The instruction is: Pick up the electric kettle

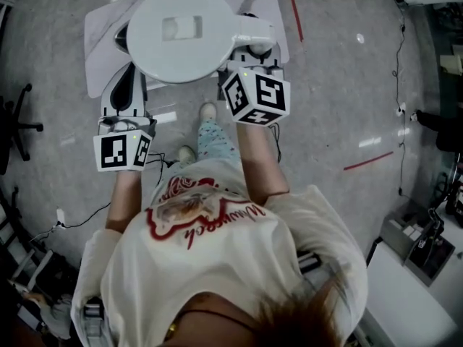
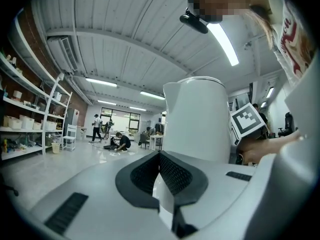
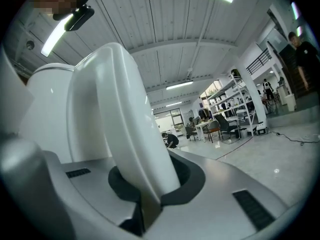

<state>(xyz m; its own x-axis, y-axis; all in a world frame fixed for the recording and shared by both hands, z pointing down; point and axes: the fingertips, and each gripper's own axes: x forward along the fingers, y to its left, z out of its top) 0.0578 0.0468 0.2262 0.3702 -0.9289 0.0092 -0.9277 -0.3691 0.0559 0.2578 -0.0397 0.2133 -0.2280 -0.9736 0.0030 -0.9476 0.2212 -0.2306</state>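
The white electric kettle [image 1: 181, 31] hangs in the air between my two grippers, its round lid facing the head camera. My right gripper [image 1: 249, 48] is shut on the kettle's curved white handle [image 3: 125, 124], which runs up from between the pads of that gripper [image 3: 145, 196]. My left gripper [image 1: 136, 69] reaches in from the other side. In its own view the kettle body [image 2: 195, 119] stands just beyond the jaws, spout at the upper left. A thin white part at the kettle's foot is pinched in the left gripper [image 2: 162, 186].
Grey floor [image 1: 347, 85] with red tape lines lies far below. A white rectangular surface [image 1: 98, 49] shows under the kettle. The person's feet [image 1: 208, 110] are beneath the grippers. Shelves [image 2: 25, 129], tables and several people stand far off in the hall.
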